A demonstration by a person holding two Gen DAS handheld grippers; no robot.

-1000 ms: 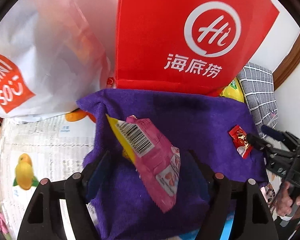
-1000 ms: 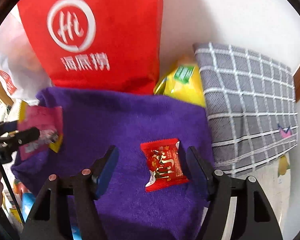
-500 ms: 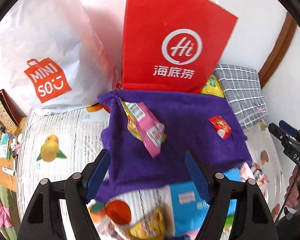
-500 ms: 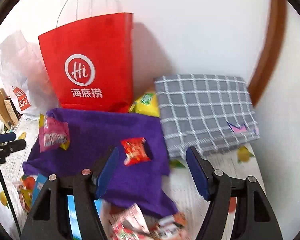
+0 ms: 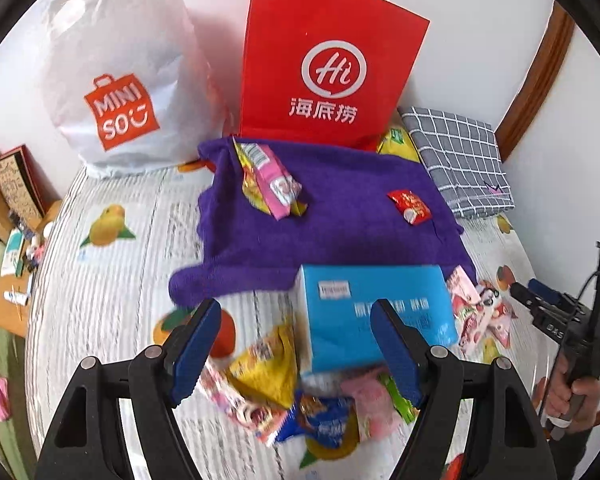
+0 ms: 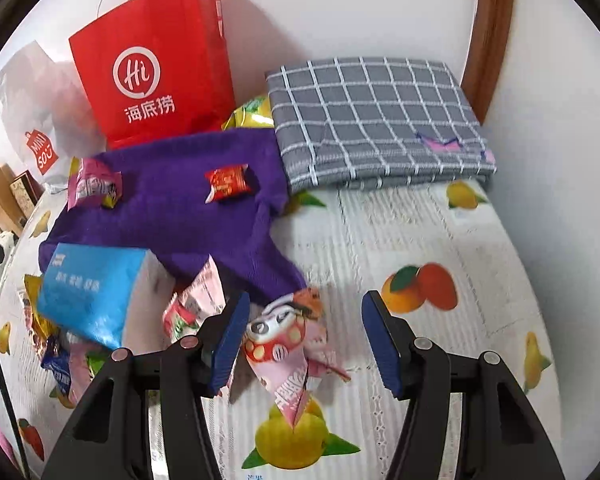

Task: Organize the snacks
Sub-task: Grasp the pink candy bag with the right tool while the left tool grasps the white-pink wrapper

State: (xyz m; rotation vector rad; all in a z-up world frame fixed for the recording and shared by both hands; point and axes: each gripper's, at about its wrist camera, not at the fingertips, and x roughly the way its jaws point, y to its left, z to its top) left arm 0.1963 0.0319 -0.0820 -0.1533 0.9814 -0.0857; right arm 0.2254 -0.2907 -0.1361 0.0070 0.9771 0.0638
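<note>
Both grippers, left [image 5: 296, 344] and right [image 6: 302, 336], hang with jaws spread, holding nothing. The white bag [image 5: 116, 76] reads MINISO; the red bag [image 5: 328, 64] reads "Hi" (Chinese characters beneath). A pink packet [image 5: 274, 186] and red candy [image 5: 410, 206] lie on the purple towel [image 5: 340, 232]; more snacks [image 5: 300, 392] surround a blue box [image 5: 376, 312].

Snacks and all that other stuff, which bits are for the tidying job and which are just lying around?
For the job: pink packet, red candy, purple towel, snack pile, blue box.
Just lying about: red bag, white bag, grey cloth.
</note>
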